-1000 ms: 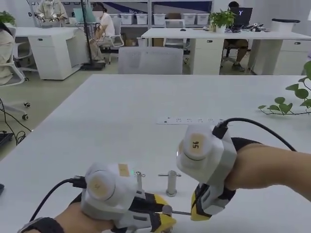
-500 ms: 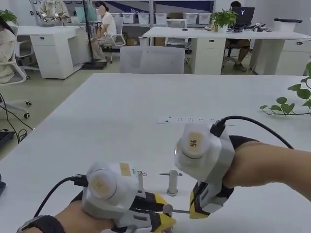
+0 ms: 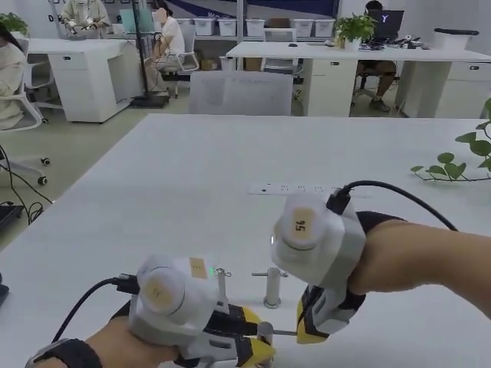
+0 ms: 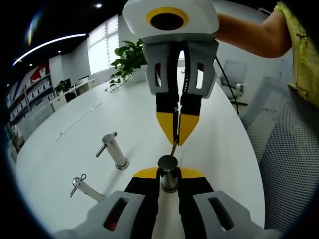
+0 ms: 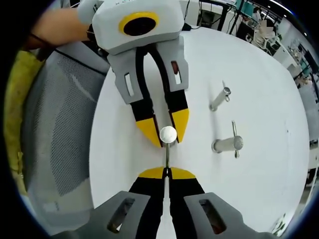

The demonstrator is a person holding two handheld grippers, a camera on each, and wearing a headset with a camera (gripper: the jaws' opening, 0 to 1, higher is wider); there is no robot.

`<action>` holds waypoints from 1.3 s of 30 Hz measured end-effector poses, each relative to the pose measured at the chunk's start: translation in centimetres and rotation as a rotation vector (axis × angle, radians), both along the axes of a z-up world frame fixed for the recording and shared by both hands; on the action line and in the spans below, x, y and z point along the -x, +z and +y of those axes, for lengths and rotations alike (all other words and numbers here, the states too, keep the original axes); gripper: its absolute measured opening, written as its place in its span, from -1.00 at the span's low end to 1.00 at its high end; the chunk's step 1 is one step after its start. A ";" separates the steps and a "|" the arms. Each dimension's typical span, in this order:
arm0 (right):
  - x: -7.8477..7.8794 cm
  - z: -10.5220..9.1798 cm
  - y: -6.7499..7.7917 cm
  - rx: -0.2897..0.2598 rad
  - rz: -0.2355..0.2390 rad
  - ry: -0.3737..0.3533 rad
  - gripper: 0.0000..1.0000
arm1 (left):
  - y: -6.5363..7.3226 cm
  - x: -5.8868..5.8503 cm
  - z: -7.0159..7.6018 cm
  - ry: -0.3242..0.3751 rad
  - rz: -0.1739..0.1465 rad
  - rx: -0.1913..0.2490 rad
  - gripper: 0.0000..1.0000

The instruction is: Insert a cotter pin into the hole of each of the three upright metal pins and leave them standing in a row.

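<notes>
1. L side: your left gripper is clamped on the 3rd pin, low & near you, just in front of the two finished ones. That grip hasn't budged over the last sec.
2. Behind it, the far-left pin stands upright on the table w/ a cotter already through its top. Same spot as before.
3. Just right of that, the 2nd pin is also upright, w/ a cotter through its head, and stands apart from its neighbour. Unmoved too.
4. The 3rd pin sits roughly upright btw the left jaws, its round head clear above them. The hole itself is too small to make out.
5. The cotter pin runs straight from the right jaws to that pin, tip touching just under the head. Can't tell if it has entered the hole yet.
6. R side: your right gripper is pinched tight on the cotter pin's tail end. It has crept a little toward the left gripper since a sec ago, which is the only real change.
7. Meaning: 2 of 3 look done & the last insertion is in hand. It prob. needs a slow, straight push. Any tilt & the wire could skate off the shaft.
</notes>
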State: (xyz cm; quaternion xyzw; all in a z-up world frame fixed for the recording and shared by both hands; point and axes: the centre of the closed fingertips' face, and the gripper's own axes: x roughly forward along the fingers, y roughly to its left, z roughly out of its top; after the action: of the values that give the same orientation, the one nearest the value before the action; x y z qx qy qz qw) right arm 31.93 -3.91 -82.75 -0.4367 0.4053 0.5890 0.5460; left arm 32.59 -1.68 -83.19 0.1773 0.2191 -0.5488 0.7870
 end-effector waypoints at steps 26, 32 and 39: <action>0.1 1.5 -0.2 0.002 -0.008 0.048 -0.95 | 0.1 0.3 0.0 0.014 0.032 0.015 -0.77; 0.1 2.0 -0.1 -0.004 -0.011 0.061 -0.95 | 0.1 0.3 0.0 0.015 0.035 0.017 -0.77; 0.2 2.5 0.0 -0.007 -0.017 0.076 -0.95 | 0.1 0.3 0.0 0.015 0.037 0.017 -0.77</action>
State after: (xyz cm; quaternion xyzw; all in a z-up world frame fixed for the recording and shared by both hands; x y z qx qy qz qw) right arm 31.73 -1.43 -82.73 -0.4549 0.3815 0.6071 0.5282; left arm 32.28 -1.68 -83.12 0.1589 0.2301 -0.5480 0.7884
